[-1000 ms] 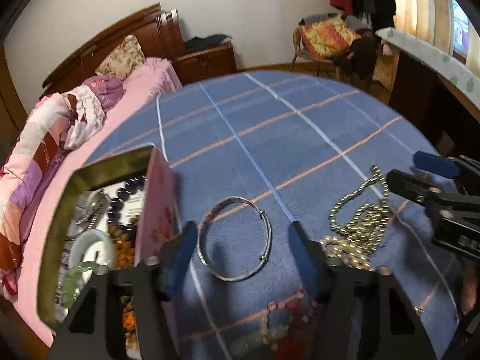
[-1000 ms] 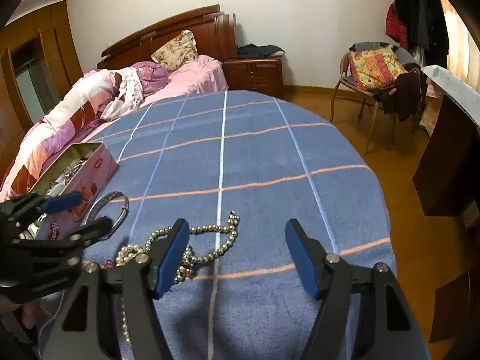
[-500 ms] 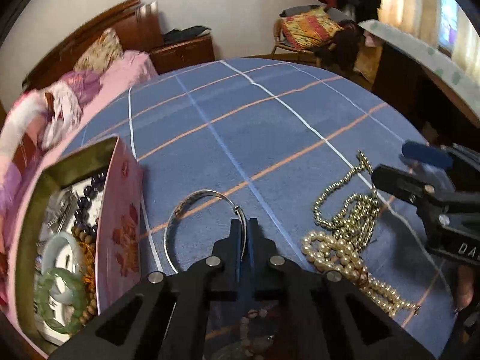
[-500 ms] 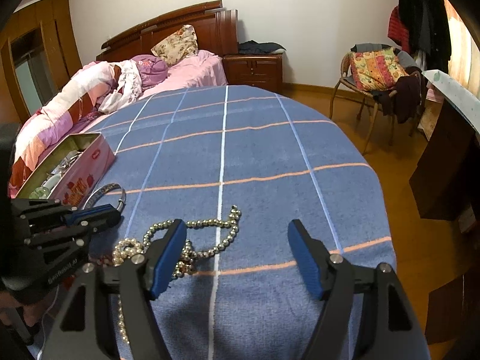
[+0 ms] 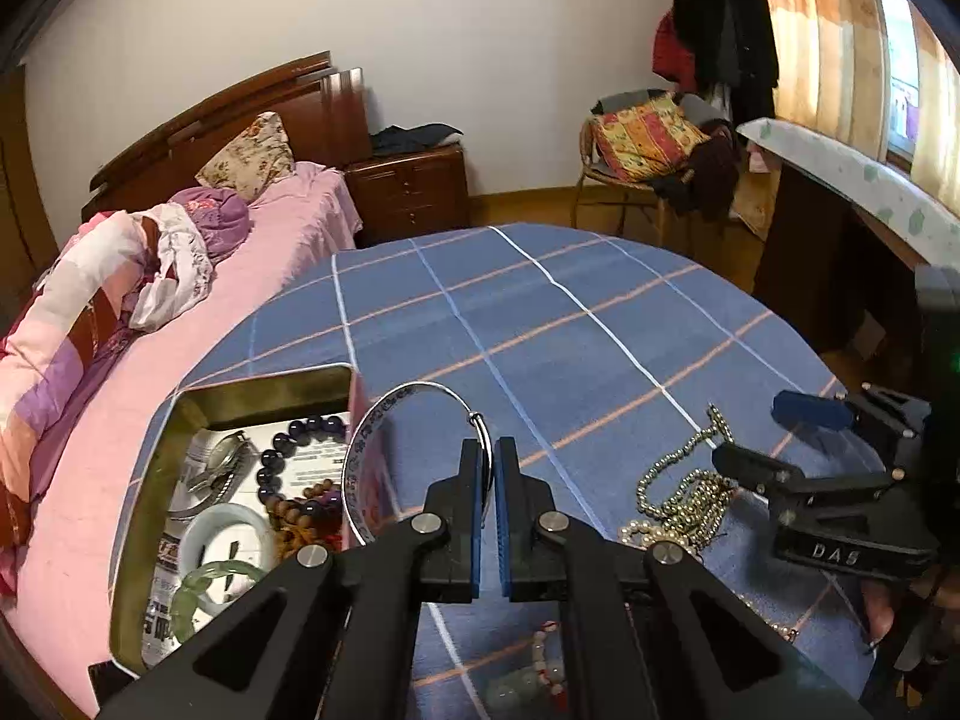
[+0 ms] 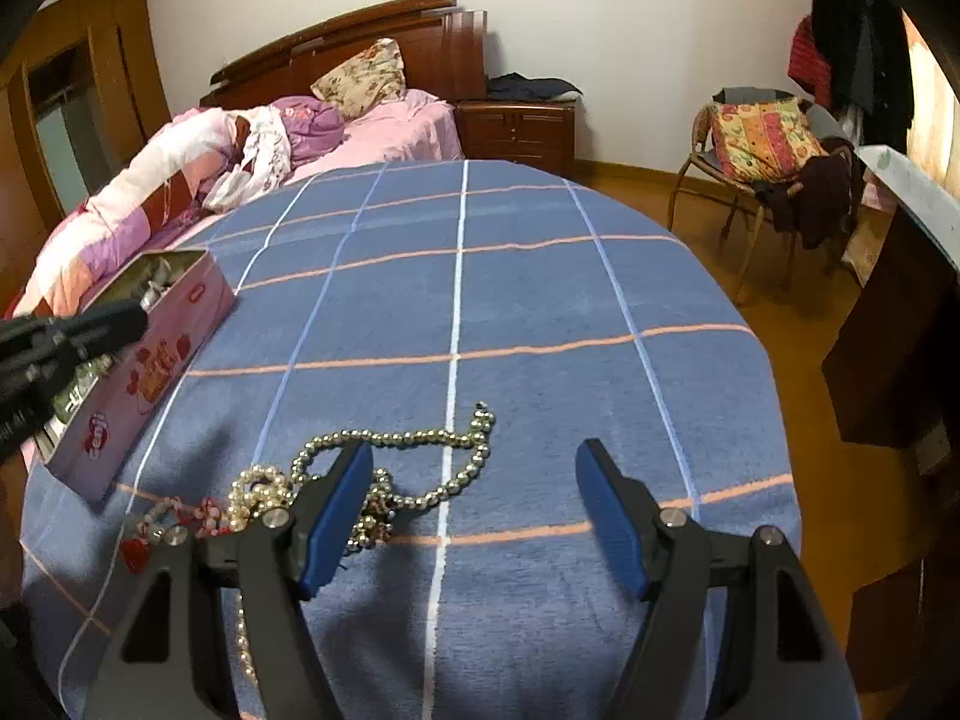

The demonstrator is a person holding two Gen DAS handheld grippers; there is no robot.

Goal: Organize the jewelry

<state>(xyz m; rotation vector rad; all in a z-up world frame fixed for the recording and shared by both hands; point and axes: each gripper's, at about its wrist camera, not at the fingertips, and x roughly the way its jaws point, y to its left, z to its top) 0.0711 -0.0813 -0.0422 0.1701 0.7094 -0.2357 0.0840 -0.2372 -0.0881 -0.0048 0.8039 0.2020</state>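
- The left gripper (image 5: 487, 474) is clamped on the silver bangle (image 5: 414, 456), the blue pads pressed together on its right-hand rim.
- The bangle is held clear of the blue checked desk (image 5: 570, 324), its ring standing roughly upright and extending leftwards from the gripper, so that its far edge overlaps the near wall of the pink tin (image 5: 264, 381).
- The tin lies just to the left of the gripper, its mouth open, with bead strings, a watch and pale and green bangles already inside; a short leftward carry is judged to be all that the drop requires.
- The right gripper (image 6: 474, 510) is held with its fingers wide apart and empty, above the gold bead necklace (image 6: 408, 456), which is heaped with a pearl strand (image 6: 258, 492) on the desk.
- The tin is nearer to the left gripper than to the right.
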